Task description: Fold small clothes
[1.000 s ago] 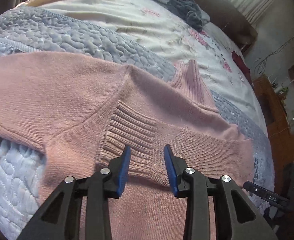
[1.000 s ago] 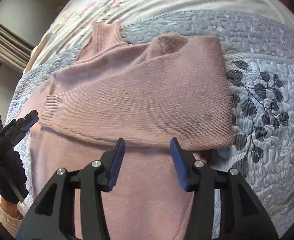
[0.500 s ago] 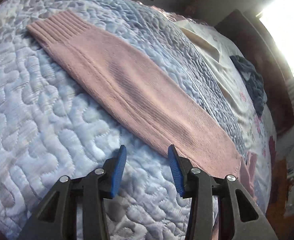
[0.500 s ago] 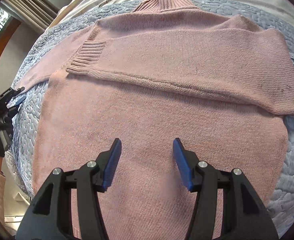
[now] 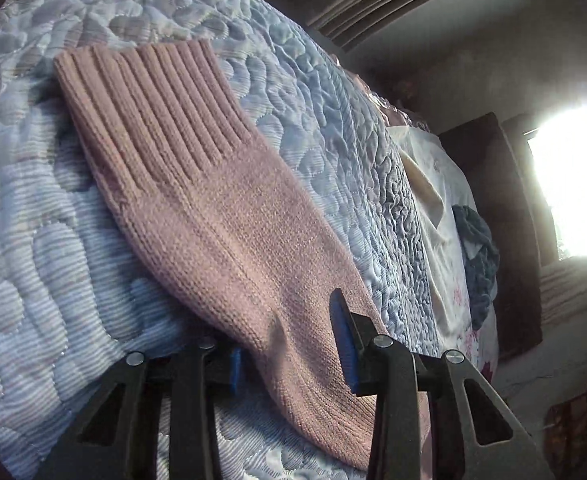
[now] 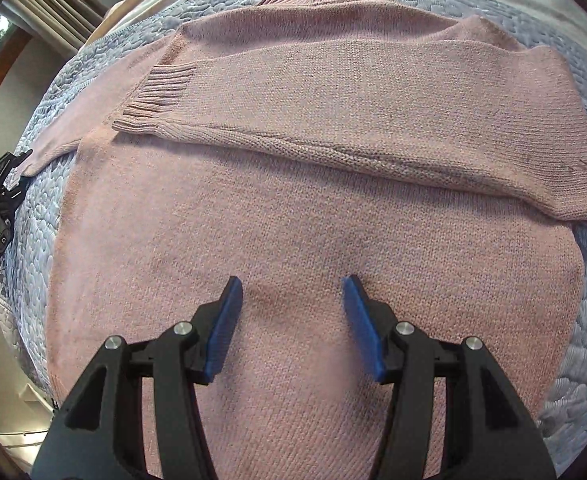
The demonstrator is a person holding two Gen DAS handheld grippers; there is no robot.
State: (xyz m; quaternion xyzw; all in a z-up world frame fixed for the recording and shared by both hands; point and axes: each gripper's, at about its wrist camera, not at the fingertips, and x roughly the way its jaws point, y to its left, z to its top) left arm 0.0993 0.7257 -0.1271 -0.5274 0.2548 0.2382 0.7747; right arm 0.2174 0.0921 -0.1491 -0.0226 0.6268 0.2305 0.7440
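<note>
Pink sweater (image 6: 313,240) lay flat on the quilted bedspread (image 5: 33,260), one sleeve already folded across the chest, the other sleeve (image 5: 221,216) stretched out to the left w/ its ribbed cuff (image 5: 145,108) at the far end. Left gripper (image 5: 289,340) was nearer: jaws apart, straddling that sleeve, long axis running straight away from them, bed edge close behind. Right gripper (image 6: 293,328) hovered w/ jaws apart and empty over the sweater body, which offered open room for the sleeve to fold onto.
</note>
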